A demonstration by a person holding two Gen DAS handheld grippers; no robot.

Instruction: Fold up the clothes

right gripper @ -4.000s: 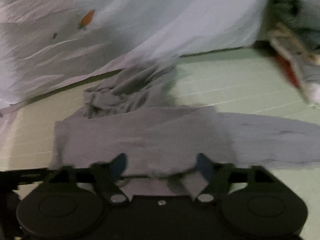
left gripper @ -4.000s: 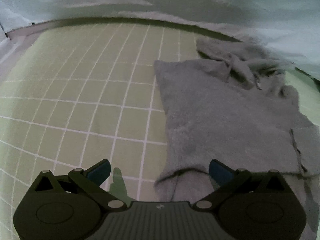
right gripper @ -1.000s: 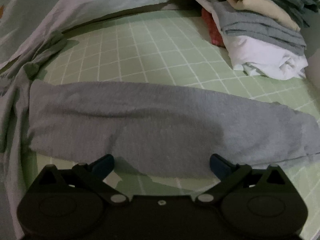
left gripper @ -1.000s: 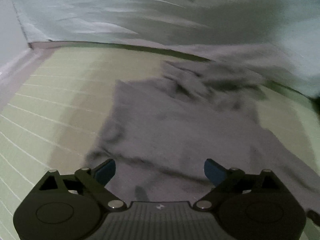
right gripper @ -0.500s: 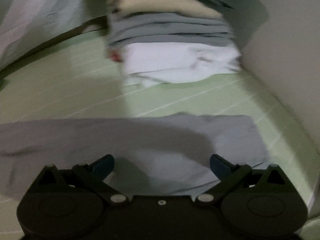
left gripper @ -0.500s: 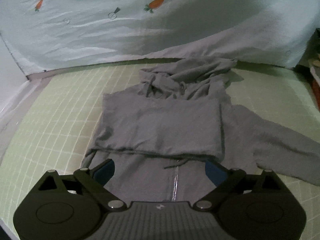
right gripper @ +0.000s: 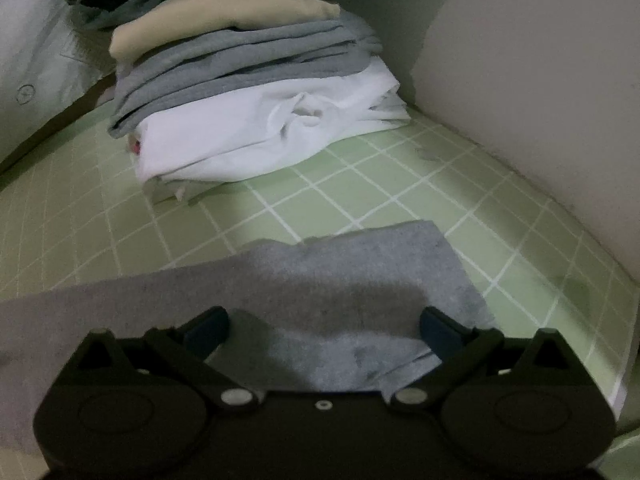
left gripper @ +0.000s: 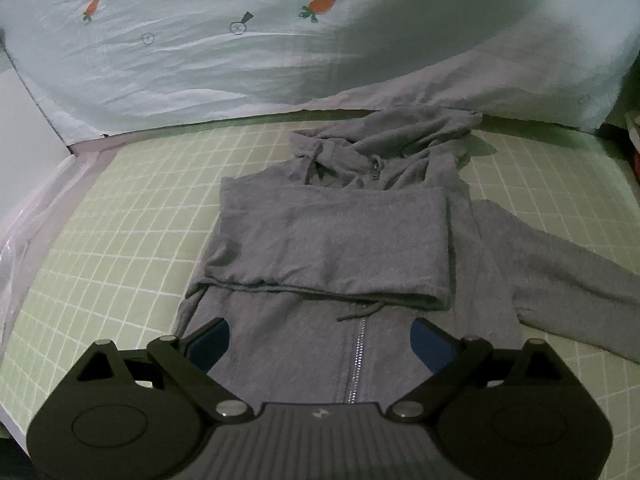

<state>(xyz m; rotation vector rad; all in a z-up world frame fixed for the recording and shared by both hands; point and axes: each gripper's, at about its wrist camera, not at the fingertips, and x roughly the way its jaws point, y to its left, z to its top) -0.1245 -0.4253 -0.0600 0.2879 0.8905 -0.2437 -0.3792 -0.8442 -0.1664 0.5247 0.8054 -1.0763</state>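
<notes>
While the grey hoodie (left gripper: 332,240) lies flat, left gripper (left gripper: 320,344) and right gripper (right gripper: 324,332) hover, fingers spread; sleeve (right gripper: 360,272) extends toward 3 o'clock.

Hoodie (left gripper: 344,240) lies flat on the checked mat (left gripper: 132,216), hood toward the draped sheet (left gripper: 240,48) behind it. One sleeve is folded across its chest; the other sleeve (left gripper: 568,272) extends out to the right. Its cuff end (right gripper: 360,280) lies on the mat before a stack of folded clothes (right gripper: 248,80), which stands against the wall (right gripper: 540,80) at right.
</notes>
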